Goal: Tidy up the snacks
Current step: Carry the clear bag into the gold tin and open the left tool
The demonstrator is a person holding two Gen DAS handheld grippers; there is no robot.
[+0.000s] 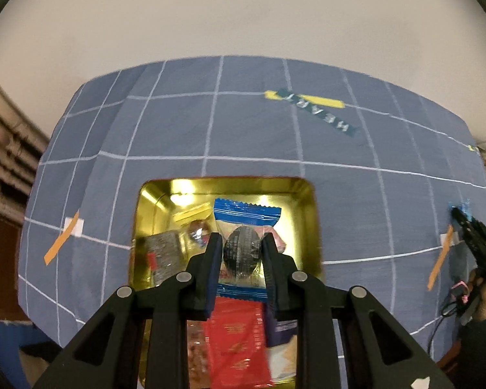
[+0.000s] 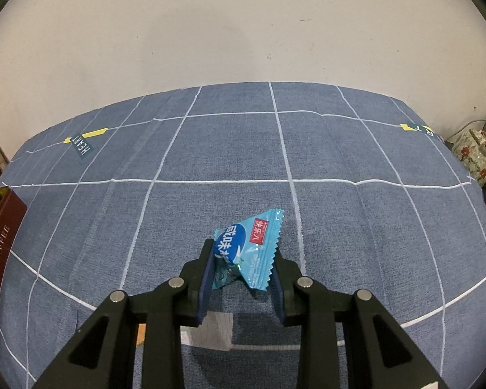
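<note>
**Left gripper over the tin with a wrapped snack, right one waiting with another**

Left gripper [image 1: 241, 243] first: jaws pinched tight on a clear packet with blue ends [image 1: 247, 223], a dark round sweet showing through the film between the pads. Straight below and beyond the fingertips sits the gold tin [image 1: 311, 214], open, with a red packet [image 1: 236, 340], a grey packet [image 1: 163, 253] and other wrapped pieces already lying inside. So the step in hand looks like the drop-off: snack carried over the tin, not yet let go. The view is a little blurred, and I cannot tell how high the packet hangs above the pile.

Over to the right gripper [image 2: 241, 259]: also closed, clamped on a light blue packet [image 2: 249, 246] whose crimped edge sticks up past the right-hand finger. Ahead of it there is only blue checked cloth [image 2: 340, 149]; the tin's dark red side [image 2: 3, 259] shows far off to its left edge.

Next call, as I judge it: the left jaws open so the packet falls inside the rim, then that hand clears away so the right can swing leftward to the tin. The packet is light and slippery and may cling to a pad.
</note>
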